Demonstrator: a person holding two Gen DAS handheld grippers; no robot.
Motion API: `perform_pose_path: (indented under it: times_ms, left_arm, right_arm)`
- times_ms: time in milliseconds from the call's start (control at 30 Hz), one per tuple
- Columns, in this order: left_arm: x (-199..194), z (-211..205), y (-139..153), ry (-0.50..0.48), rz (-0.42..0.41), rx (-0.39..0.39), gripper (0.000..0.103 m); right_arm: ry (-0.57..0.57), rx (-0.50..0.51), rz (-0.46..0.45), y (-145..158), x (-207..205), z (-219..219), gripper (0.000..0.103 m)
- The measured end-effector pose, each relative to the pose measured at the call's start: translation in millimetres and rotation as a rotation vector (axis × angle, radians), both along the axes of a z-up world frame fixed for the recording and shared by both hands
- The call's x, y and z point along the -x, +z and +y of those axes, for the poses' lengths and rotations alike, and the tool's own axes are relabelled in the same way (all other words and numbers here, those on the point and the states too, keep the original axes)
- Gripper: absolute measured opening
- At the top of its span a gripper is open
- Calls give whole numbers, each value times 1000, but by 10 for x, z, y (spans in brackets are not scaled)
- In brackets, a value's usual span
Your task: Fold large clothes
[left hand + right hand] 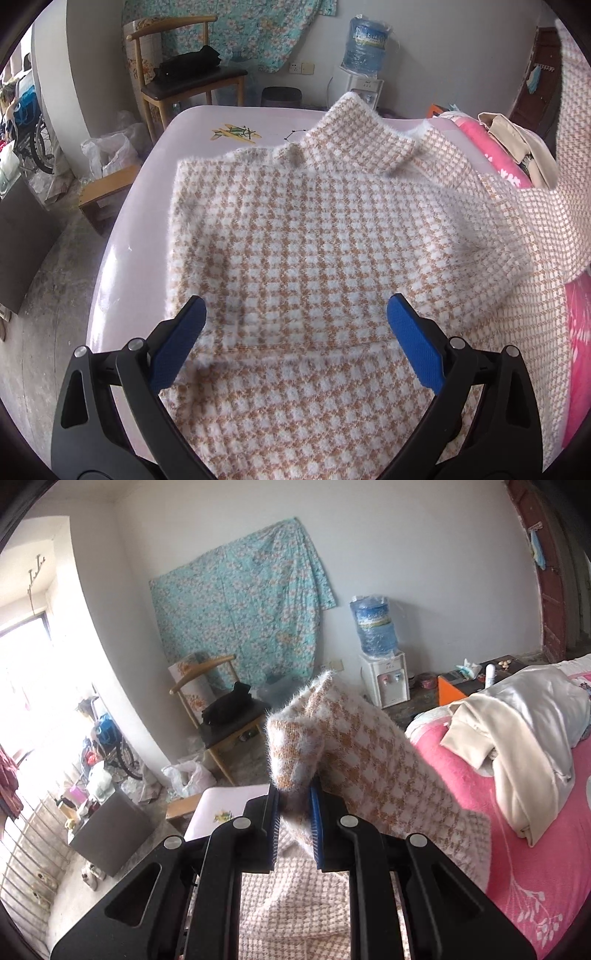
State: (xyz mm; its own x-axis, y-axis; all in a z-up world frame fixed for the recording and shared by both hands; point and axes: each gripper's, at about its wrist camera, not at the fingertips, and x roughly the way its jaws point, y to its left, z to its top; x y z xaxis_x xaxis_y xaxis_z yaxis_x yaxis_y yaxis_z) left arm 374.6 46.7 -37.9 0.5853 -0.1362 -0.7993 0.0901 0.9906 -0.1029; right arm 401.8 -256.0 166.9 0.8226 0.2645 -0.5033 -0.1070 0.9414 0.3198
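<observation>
Two views are given. From the left wrist, a houndstooth sweater (295,236) is seen spread on a pale pink table (147,206), collar at 12 o'clock; the left gripper (295,314) is held above its hem with jaws wide apart and nothing between them. Toward 3 o'clock one sleeve is lifted out of that view. Only from the right wrist is its cuff (295,753) seen clamped in the right gripper (295,808), beside a pink blanket (517,849).
</observation>
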Motion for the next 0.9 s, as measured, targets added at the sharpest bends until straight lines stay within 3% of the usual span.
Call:
perform_pose_path:
  times_ms: [67,167,300,367,433,467,667,800,900]
  left_arm:
    - [59,51,10,-12,-6,20,77]
    - [144,164,28,-44,-22,61,66]
    - [228,300,121,-83,-26,136,58]
    - [263,340,166,-95,-22,173,56]
    - [271,344,200,-115,-20,220,56]
    - [262,342,209,-124,-13,249,56]
    - [58,148,212,-161,22,343,56]
    - [-300,-26,125,-157,86,438,56]
    - [-626,-177,-64,-137,183,508,56]
  right_arm:
    - [45,22,56,-253,-129,259,15]
    - [120,50,161,-711,-366,635,15]
    - [216,110,335,-1404,-592,1094,19]
    - [272,89,444,-1744,-655,1231,33]
    - [311,15,531,-1986,-670,1244,55]
    - [306,-4,550,-2051,-638,1205,56]
    - [284,-121,463,-1920,-111,608,62]
    - [204,-68,411,-1825,256,111,61]
    - [173,-31,432,-1935,488,-97,51]
